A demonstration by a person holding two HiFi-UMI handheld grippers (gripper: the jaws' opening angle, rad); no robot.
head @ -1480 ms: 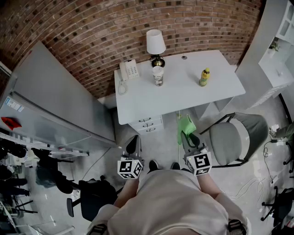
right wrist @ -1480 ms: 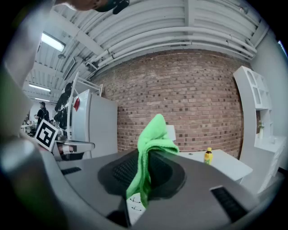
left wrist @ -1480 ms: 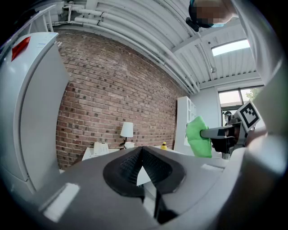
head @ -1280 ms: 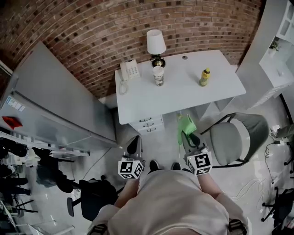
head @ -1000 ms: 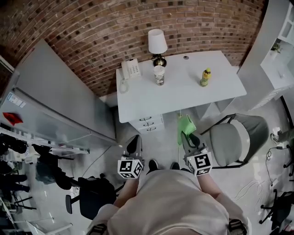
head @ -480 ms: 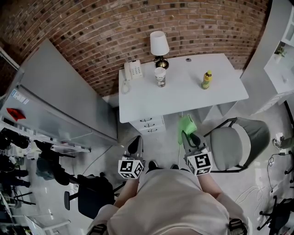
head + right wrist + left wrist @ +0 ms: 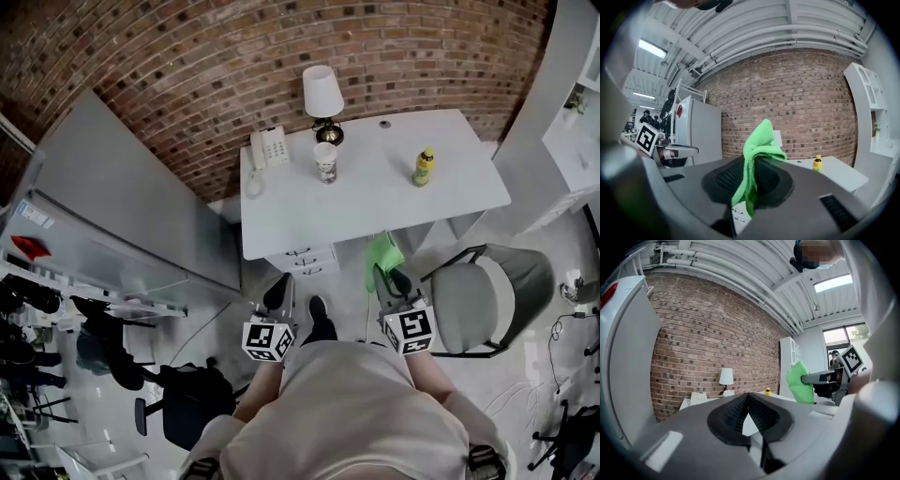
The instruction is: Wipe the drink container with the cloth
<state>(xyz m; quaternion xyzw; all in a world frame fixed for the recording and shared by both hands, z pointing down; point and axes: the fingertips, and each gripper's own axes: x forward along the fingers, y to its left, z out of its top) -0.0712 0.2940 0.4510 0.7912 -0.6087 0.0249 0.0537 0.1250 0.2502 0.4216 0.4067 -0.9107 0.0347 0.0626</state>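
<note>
A small yellow drink bottle (image 7: 424, 168) stands on the right part of the white desk (image 7: 375, 202), far ahead of both grippers. It also shows small in the right gripper view as the bottle (image 7: 817, 163) and in the left gripper view as the bottle (image 7: 768, 391). My right gripper (image 7: 382, 272) is shut on a green cloth (image 7: 382, 251), which sticks up between its jaws as the cloth (image 7: 757, 150). My left gripper (image 7: 278, 284) is held beside it with its jaws closed together and nothing in them (image 7: 748, 399).
On the desk stand a paper cup (image 7: 325, 161), a white lamp (image 7: 321, 94) and a white phone (image 7: 270, 146). A grey office chair (image 7: 492, 286) is at the right, a tall grey cabinet (image 7: 112, 216) at the left. Brick wall behind the desk.
The person has stepped a little toward the desk, one foot now forward. Both grippers keep their pose, and the cloth stays in the right one.
</note>
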